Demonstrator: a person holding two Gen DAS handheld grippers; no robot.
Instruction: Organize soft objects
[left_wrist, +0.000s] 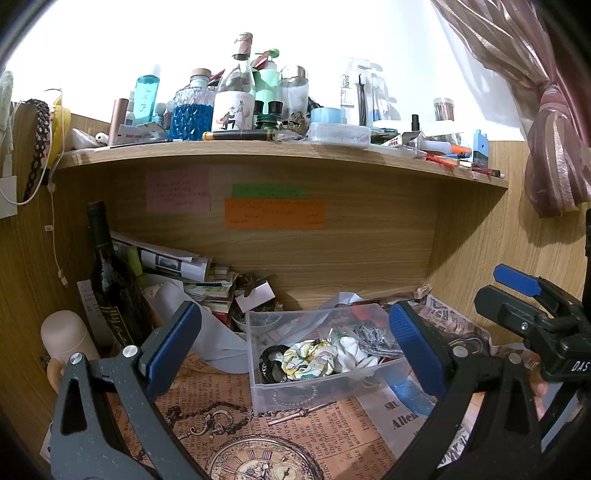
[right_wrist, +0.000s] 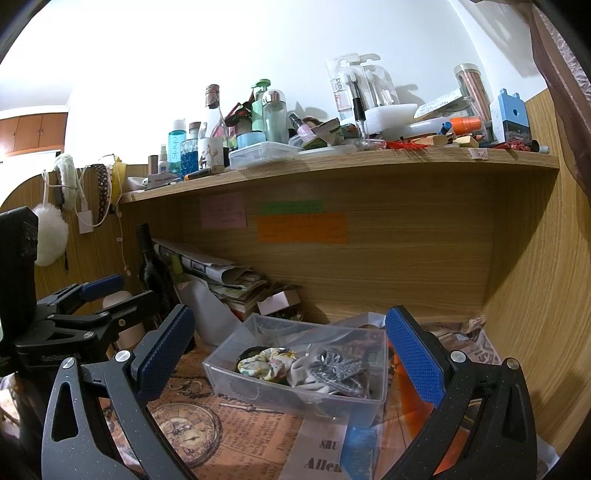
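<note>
Your left gripper (left_wrist: 295, 347), its blue-padded jaws spread wide and empty, frames the clear plastic box (left_wrist: 258, 369) holding a floral fabric scrunchie (left_wrist: 304, 360).

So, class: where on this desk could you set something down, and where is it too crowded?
Free: the printed paper in front of the clear box, between both open grippers, left and right. Crowded: the top shelf and the paper pile beside the wine bottle.

Left gripper (left_wrist: 291, 345) hangs level with its jaws spread wide, blue pads facing each other across an empty gap. Right gripper (right_wrist: 290, 356) is wide too, nothing pinched between its pads. The two sit side by side: the right one (left_wrist: 532, 306) shows just off the left's right jaw, the left one (right_wrist: 88, 306) just off the right's left jaw.
</note>
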